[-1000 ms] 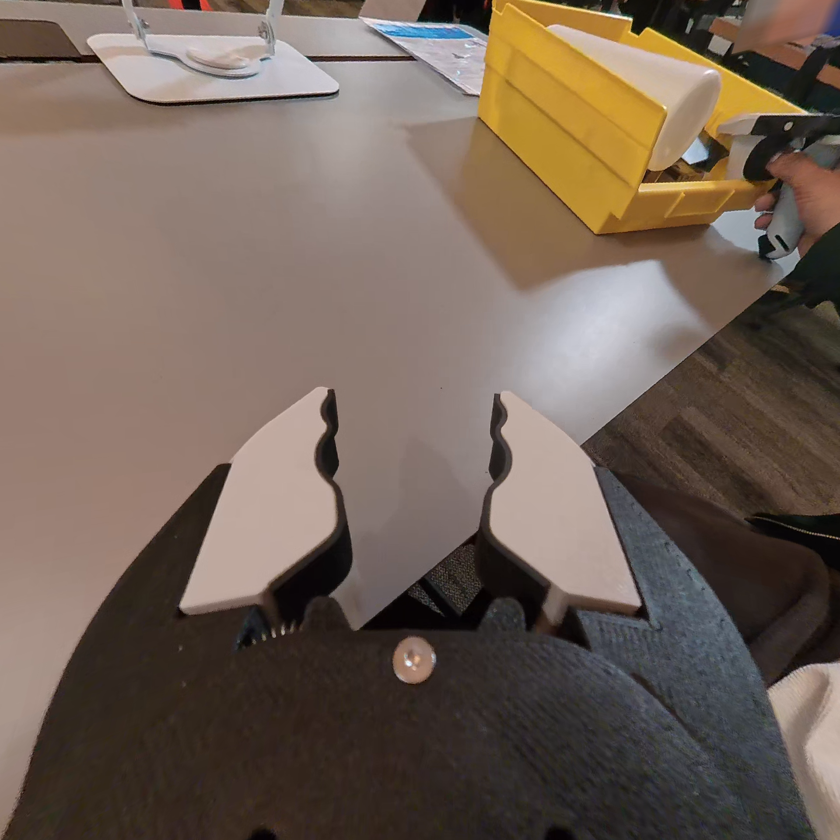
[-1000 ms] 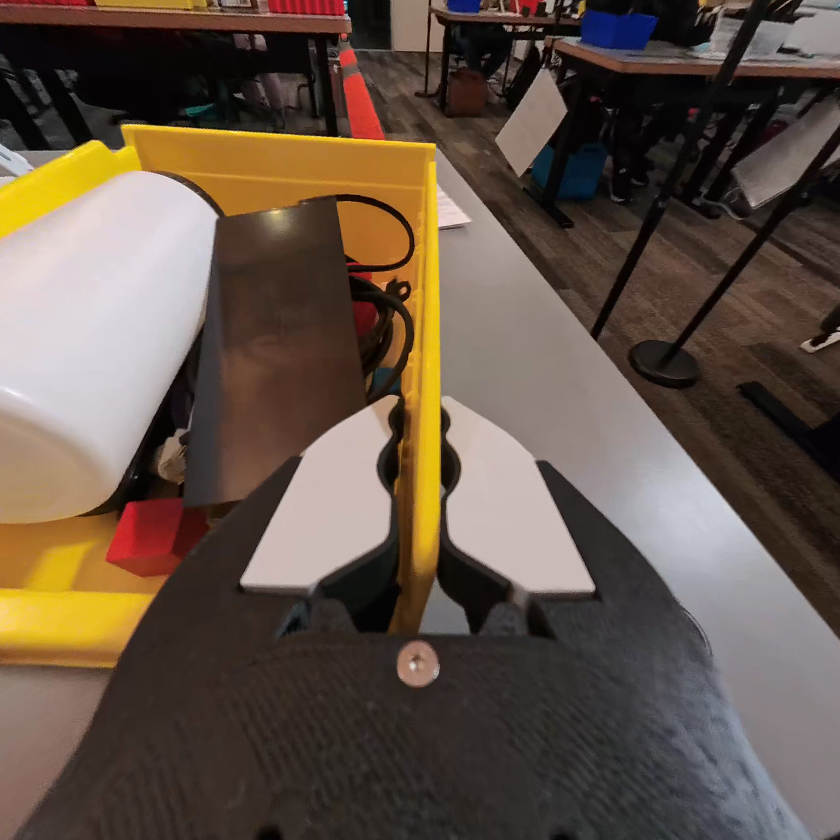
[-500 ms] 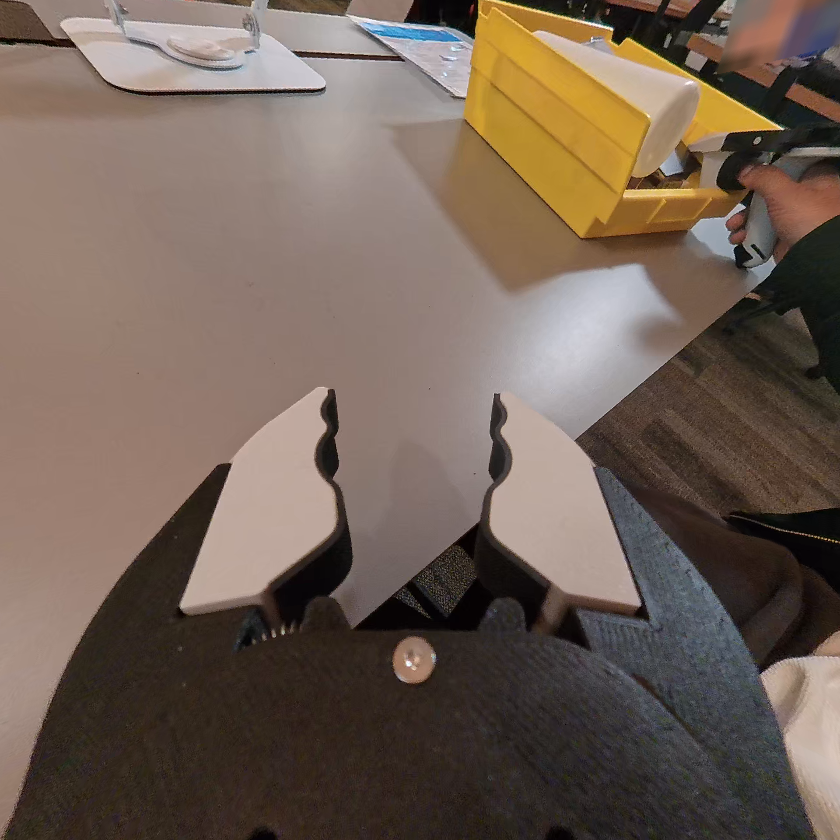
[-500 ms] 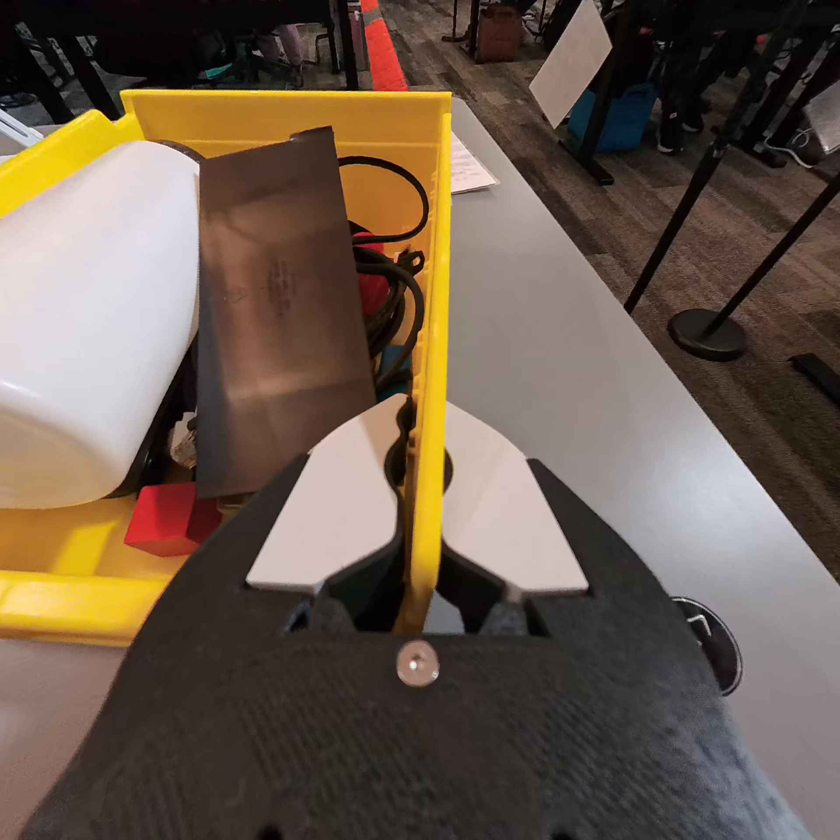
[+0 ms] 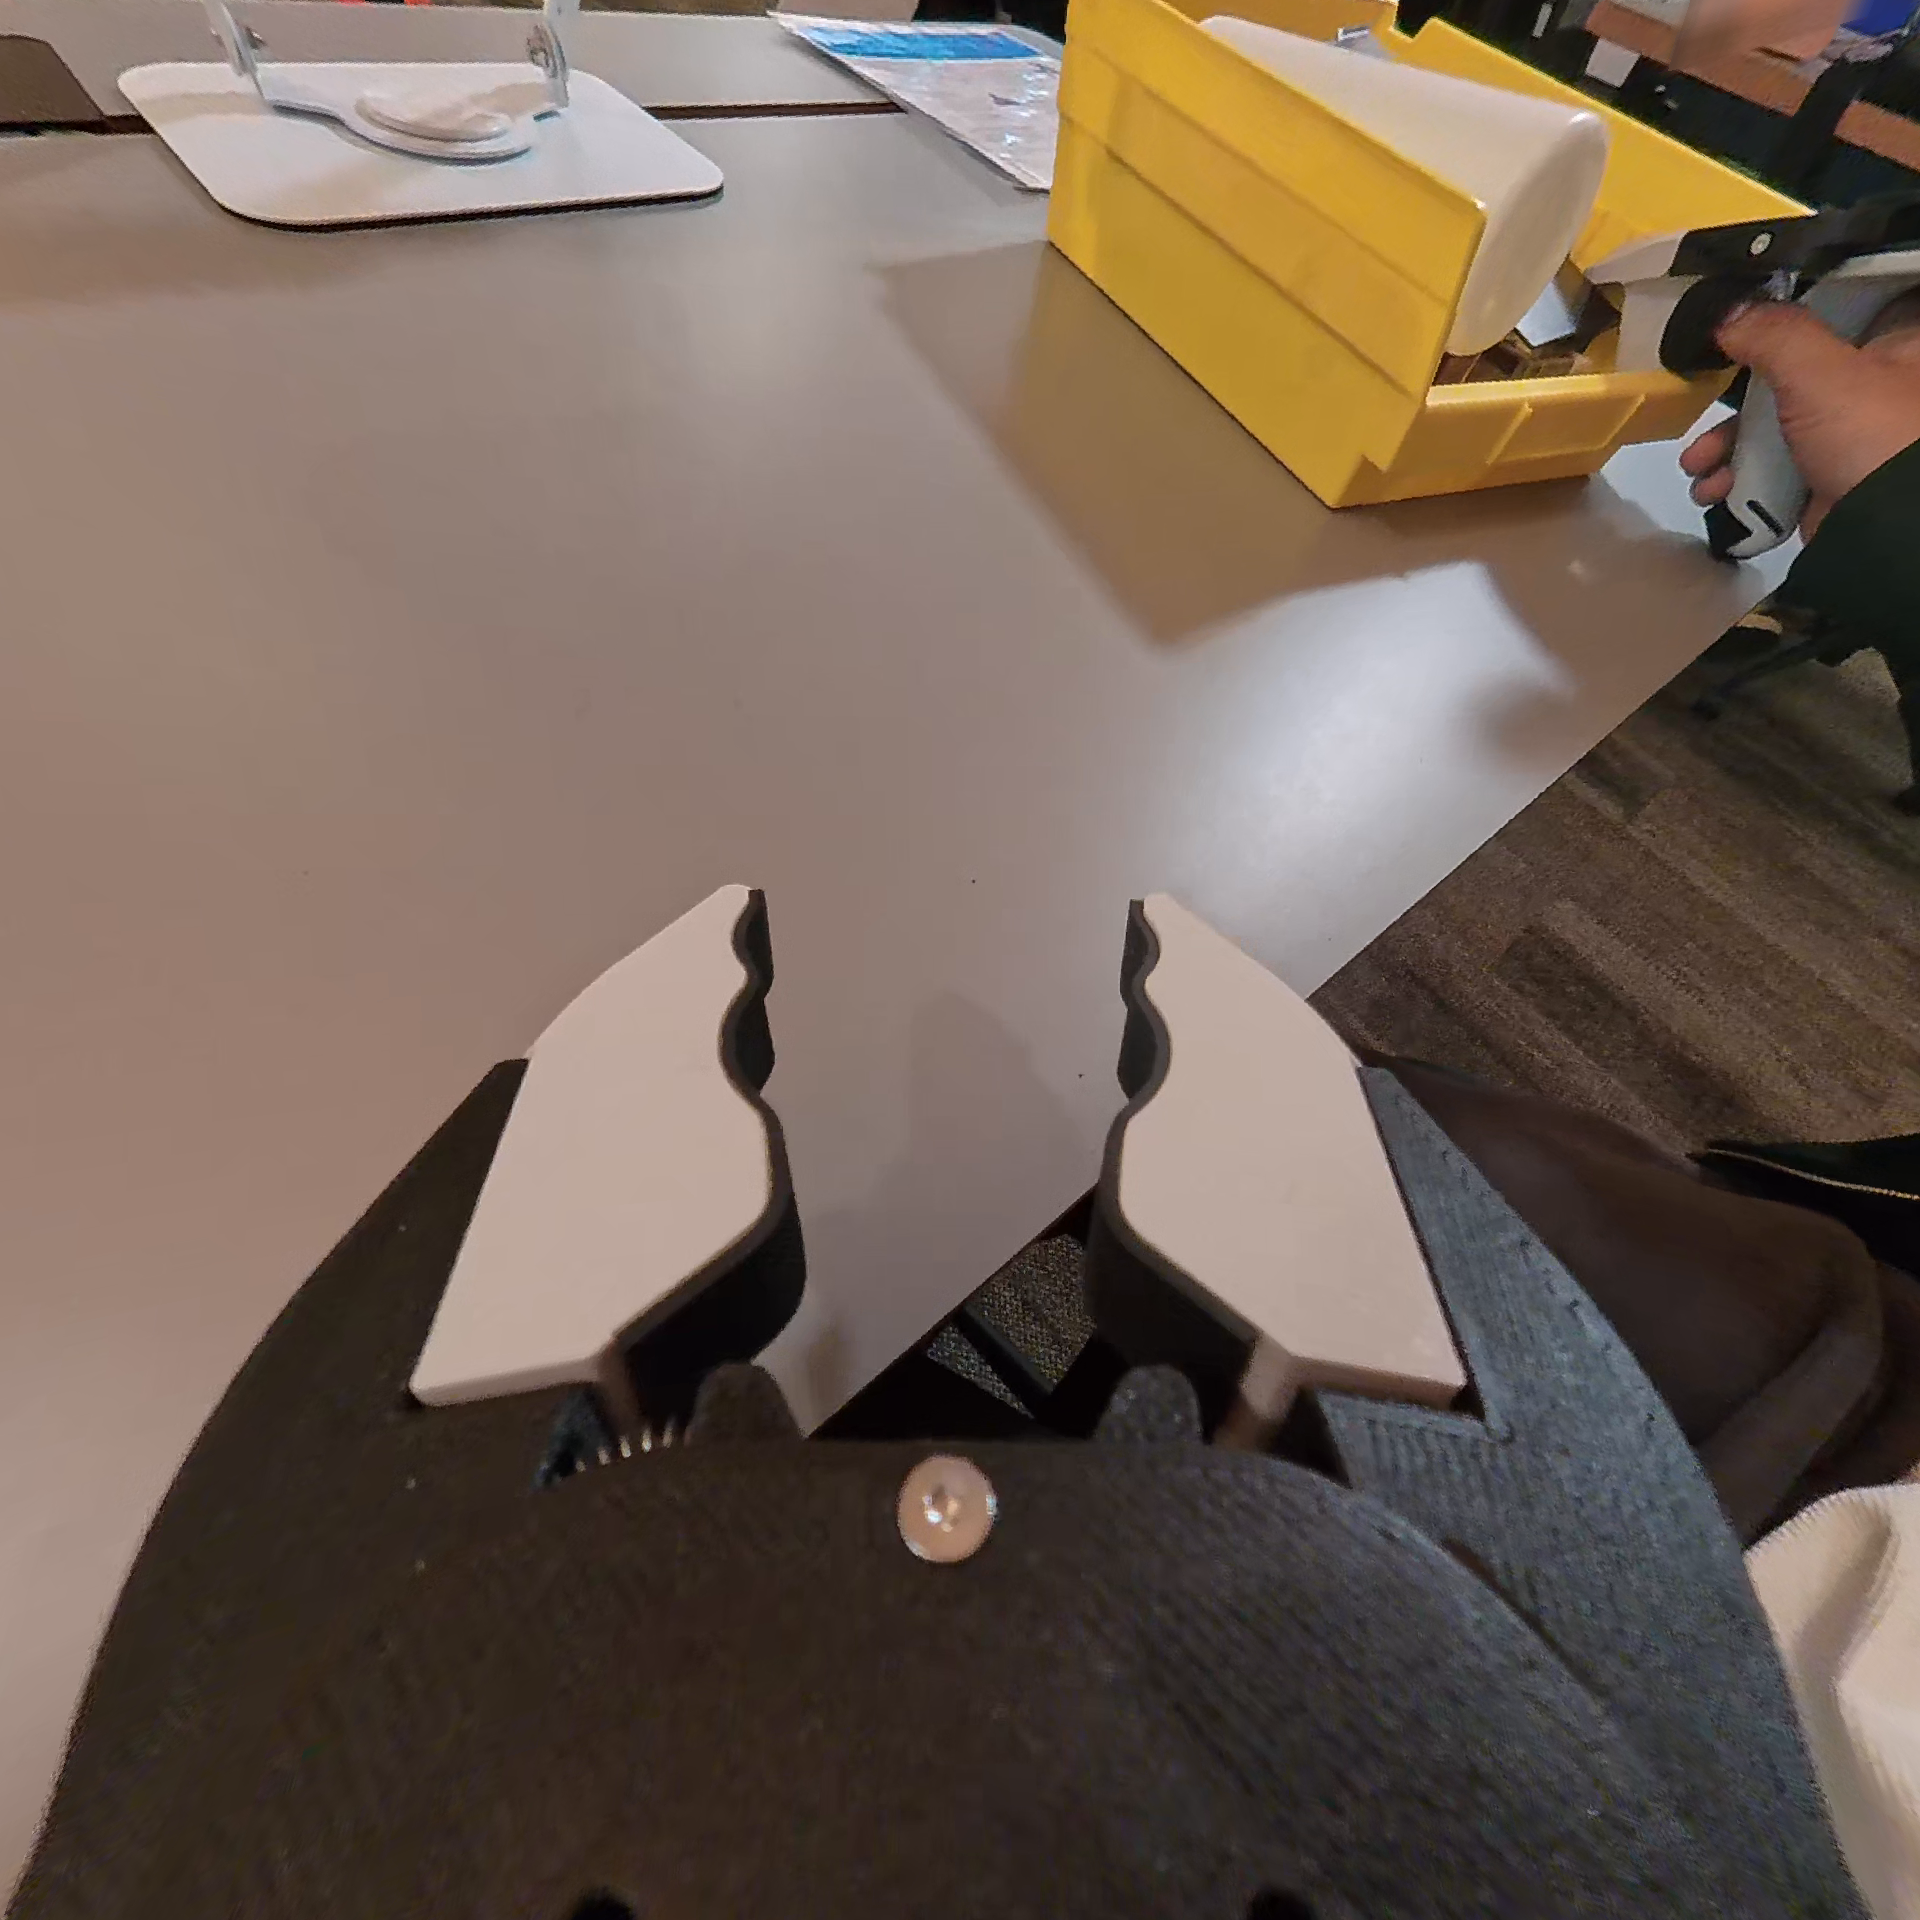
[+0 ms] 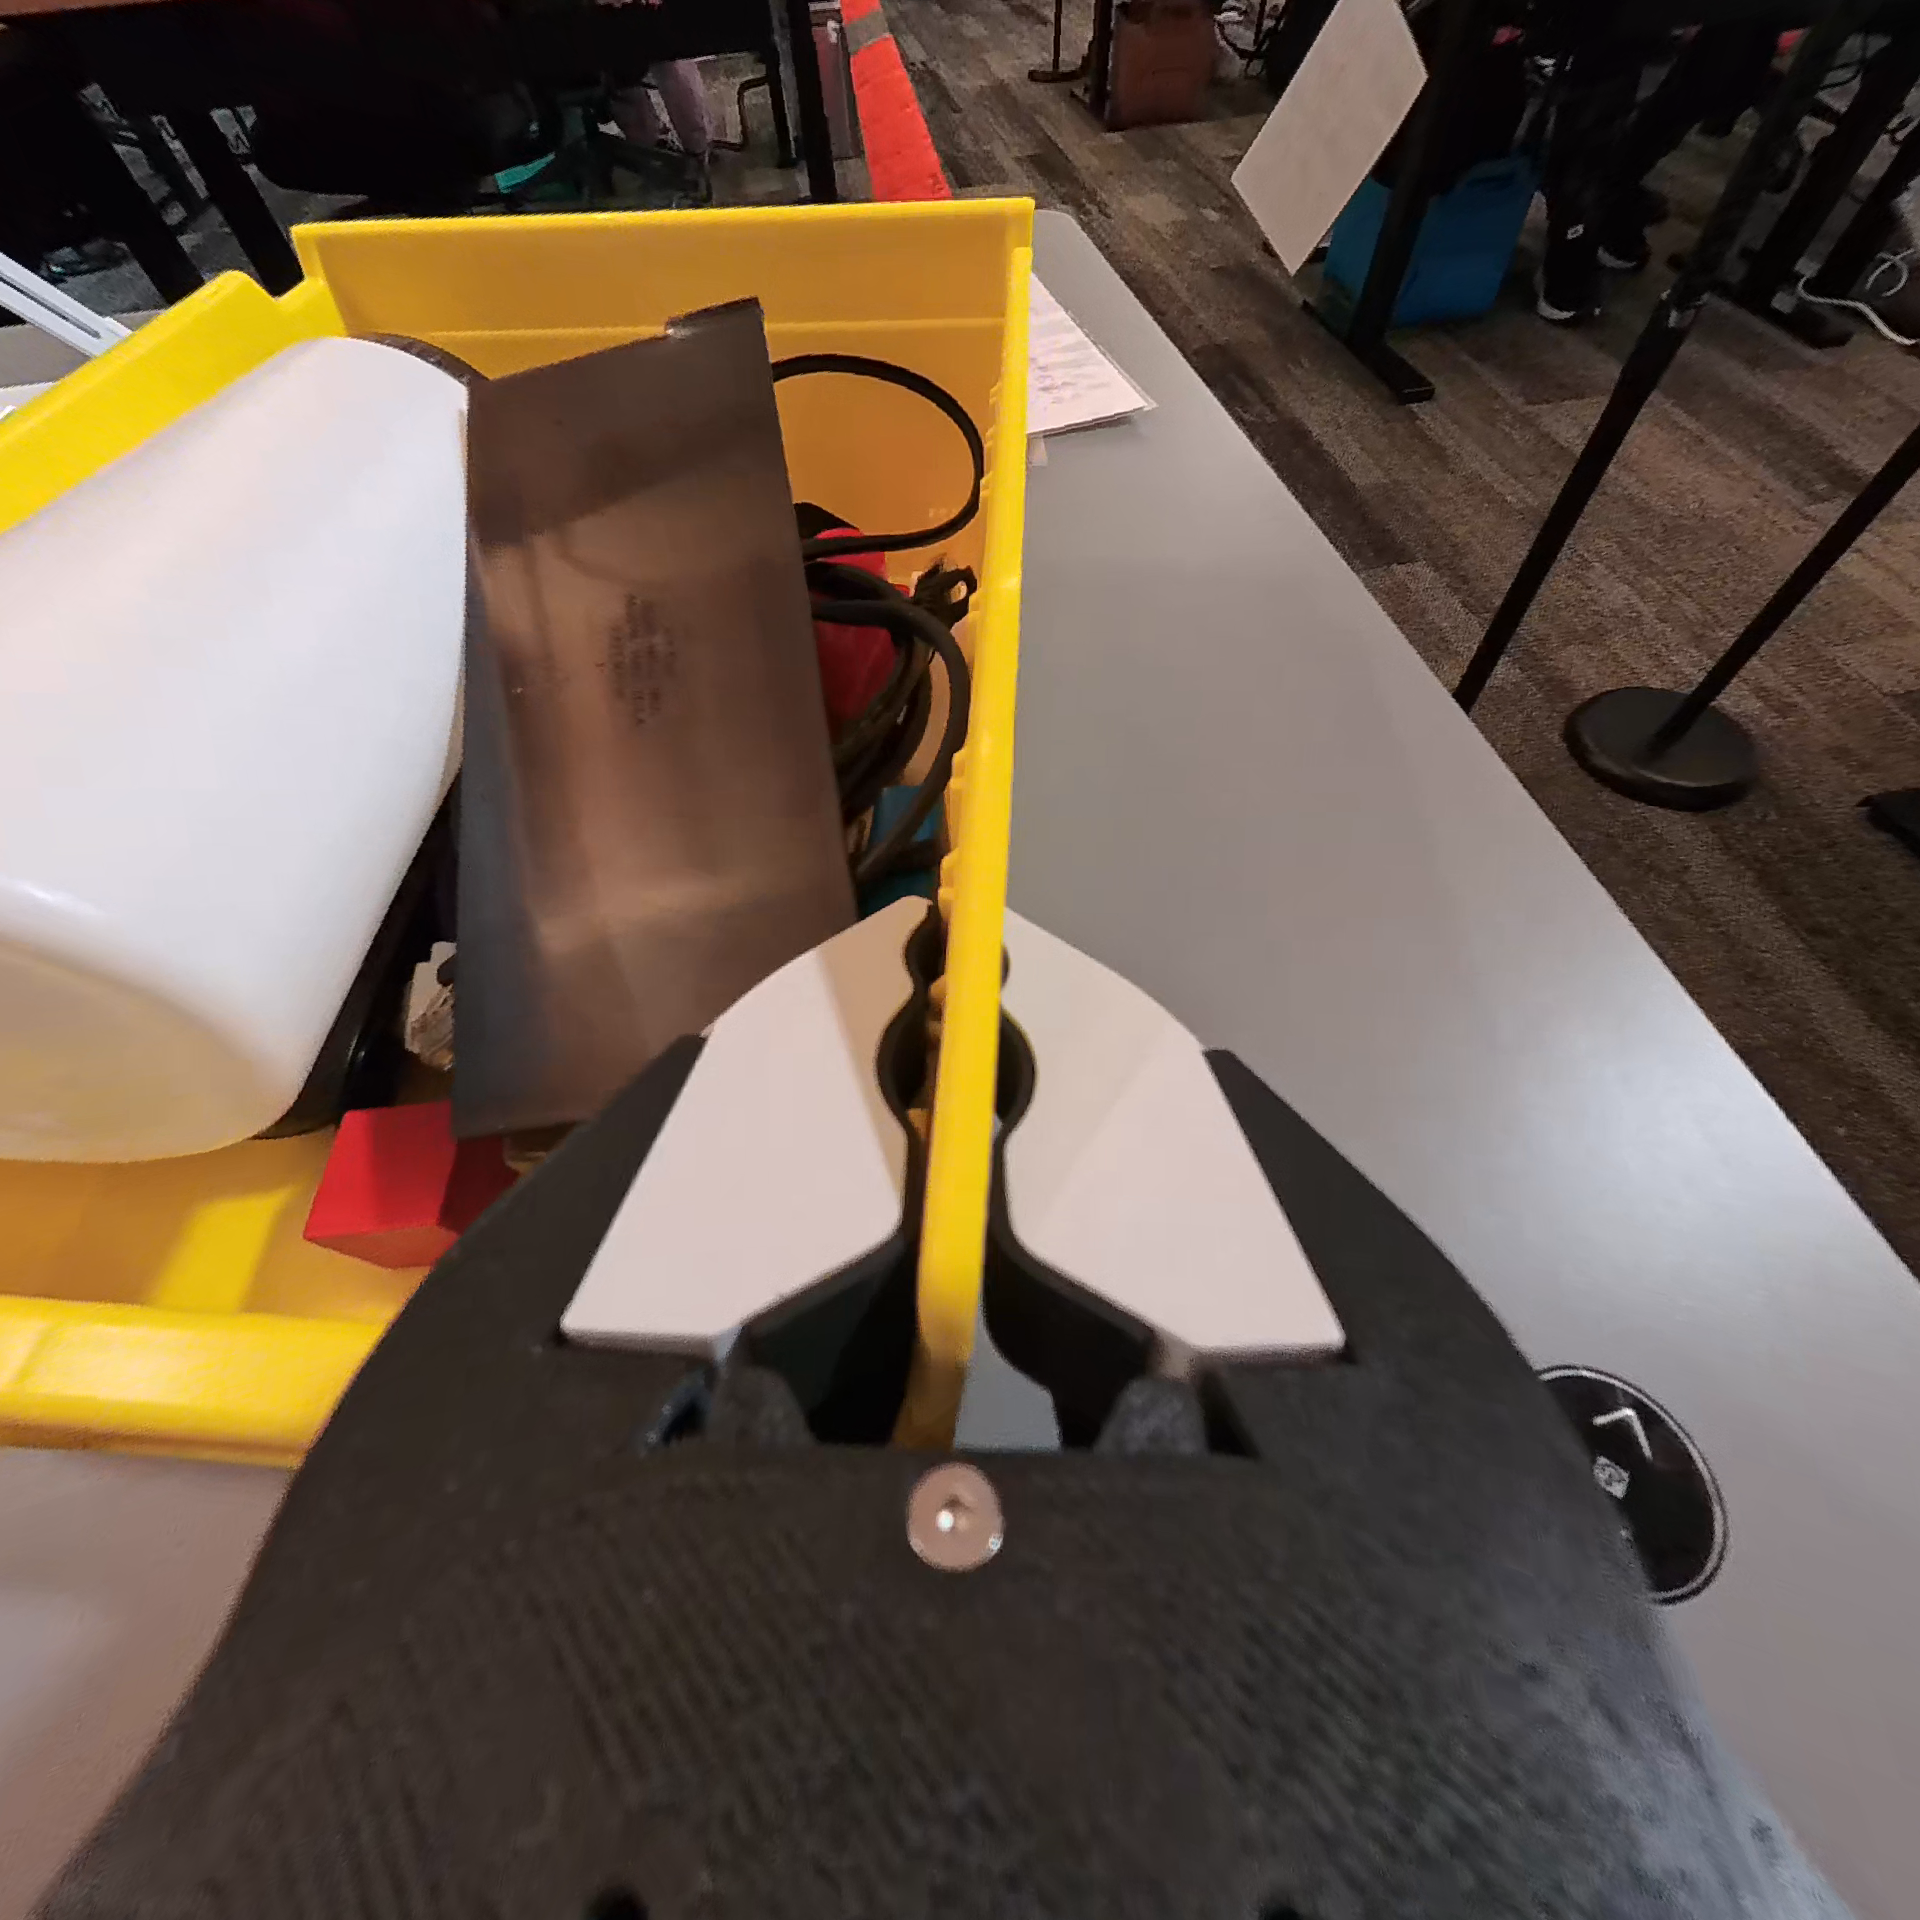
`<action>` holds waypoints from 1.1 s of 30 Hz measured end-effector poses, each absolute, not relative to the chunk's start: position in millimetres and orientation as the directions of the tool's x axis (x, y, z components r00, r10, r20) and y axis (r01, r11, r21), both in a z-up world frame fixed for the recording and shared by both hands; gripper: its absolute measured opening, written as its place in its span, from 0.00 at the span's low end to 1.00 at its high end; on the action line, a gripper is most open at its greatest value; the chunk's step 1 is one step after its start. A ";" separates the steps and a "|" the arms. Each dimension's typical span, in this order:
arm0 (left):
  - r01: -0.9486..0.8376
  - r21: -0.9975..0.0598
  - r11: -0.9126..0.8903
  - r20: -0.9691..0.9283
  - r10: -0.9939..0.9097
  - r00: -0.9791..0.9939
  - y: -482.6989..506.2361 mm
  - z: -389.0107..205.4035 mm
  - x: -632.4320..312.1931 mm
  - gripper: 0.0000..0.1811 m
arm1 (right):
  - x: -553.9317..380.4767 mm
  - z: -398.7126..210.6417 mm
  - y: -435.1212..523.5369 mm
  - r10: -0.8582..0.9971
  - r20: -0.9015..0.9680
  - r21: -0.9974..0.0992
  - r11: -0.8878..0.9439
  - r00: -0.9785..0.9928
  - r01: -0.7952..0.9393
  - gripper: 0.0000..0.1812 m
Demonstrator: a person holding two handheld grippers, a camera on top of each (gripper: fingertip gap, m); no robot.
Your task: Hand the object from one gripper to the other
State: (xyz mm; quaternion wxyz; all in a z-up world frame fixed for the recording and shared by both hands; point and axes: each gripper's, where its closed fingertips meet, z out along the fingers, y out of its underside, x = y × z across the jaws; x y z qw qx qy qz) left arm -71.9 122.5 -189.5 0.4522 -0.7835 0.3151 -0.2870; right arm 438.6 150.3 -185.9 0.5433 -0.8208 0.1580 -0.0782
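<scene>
Left wrist view: the left gripper (image 5: 948, 935) is held wide with nothing in it, low over the grey surface (image 5: 520, 623); the yellow bin (image 5: 1247, 239) is seen upper right.

Right wrist view: the right gripper (image 6: 961, 966) is clamped on the bin's side wall, centre frame; a white bottle (image 6: 208, 727) is lying inside, at left.

Left claw (image 5: 948, 914) gapes empty above the table (image 5: 520, 623); yellow bin (image 5: 1247, 239) sits far right.
</scene>
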 end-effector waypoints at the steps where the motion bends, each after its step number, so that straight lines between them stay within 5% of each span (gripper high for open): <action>1: -0.228 -0.890 -0.395 0.171 -0.752 0.636 122.7 -189.1 -72.1 0.37 | 438.7 -185.9 150.3 -0.345 -0.042 -0.917 -0.360 0.938 -0.174 0.03; 33: -0.203 -0.888 -0.412 0.210 -0.757 0.619 121.1 -189.4 -67.5 0.37 | 441.9 -186.4 139.8 -0.318 -0.128 -0.908 -0.343 0.939 -0.240 0.03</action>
